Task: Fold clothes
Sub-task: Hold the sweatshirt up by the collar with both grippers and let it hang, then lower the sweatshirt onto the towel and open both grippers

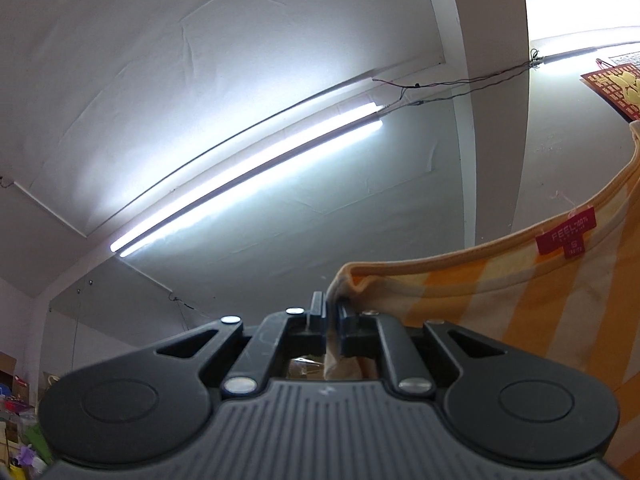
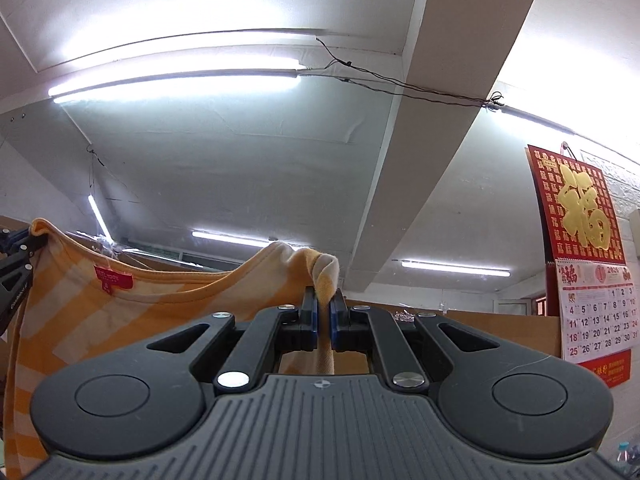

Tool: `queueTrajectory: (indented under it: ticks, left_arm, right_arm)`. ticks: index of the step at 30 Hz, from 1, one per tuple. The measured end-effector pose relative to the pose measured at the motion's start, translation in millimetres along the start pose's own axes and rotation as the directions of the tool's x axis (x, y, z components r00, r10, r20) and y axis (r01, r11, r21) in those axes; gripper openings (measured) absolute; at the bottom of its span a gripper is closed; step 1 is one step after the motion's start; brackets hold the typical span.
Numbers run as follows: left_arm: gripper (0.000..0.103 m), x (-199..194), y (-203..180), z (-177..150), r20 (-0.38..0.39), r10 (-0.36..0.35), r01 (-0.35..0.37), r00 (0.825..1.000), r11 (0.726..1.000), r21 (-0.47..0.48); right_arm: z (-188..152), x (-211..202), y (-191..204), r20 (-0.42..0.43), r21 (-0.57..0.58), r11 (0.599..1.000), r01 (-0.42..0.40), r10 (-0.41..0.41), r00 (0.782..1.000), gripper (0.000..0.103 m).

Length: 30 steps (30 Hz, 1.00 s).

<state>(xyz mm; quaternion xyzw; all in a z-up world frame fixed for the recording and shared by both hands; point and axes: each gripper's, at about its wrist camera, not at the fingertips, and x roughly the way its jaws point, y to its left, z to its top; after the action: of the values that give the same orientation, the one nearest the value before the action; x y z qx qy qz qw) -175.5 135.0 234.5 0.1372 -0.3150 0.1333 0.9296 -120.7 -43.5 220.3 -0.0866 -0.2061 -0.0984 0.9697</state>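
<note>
The left tongs [image 1: 330,312] and right tongs [image 2: 324,308] each pinch a shoulder of the striped shirt [image 1: 520,292], held aloft, hanging toward six o'clock. Next, I judge, lay it flat.

Orange-and-cream striped shirt [image 2: 120,312], red neck label [image 1: 566,232]; red-gold calendar [image 2: 576,216].

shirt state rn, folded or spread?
Spread, held up in the air. The striped shirt hangs stretched between the left gripper and right gripper, each shut on a shoulder; its neckline sags open between them. Lower part out of view.
</note>
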Motion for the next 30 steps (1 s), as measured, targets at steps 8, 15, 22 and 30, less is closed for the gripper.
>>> queueTrajectory:
  ticks: [8,15,22,30]
  left_arm:
    - [0.011,-6.5,11.0,20.6,0.000,0.027,-0.027,1.000,0.998,0.051]
    - [0.013,-5.4,8.7,17.9,-0.067,0.022,-0.015,0.997,0.994,0.105]
    - [0.013,4.7,-24.3,-40.5,-0.228,-0.021,0.056,0.973,0.987,0.149]
    - [0.013,29.3,-62.6,-114.8,-0.421,-0.067,0.133,0.904,0.983,0.129]
  right_arm:
    - [16.8,-11.0,8.8,0.062,-0.009,1.000,0.001,-0.001,0.998,0.006]
    - [4.2,-5.4,15.7,0.023,-0.018,1.000,0.001,-0.001,1.000,0.006]
    - [-36.7,23.0,39.7,-0.074,-0.049,0.999,0.017,-0.021,0.997,0.006]
    - [-94.2,59.0,58.3,-0.196,-0.050,0.999,0.022,-0.031,0.980,0.006]
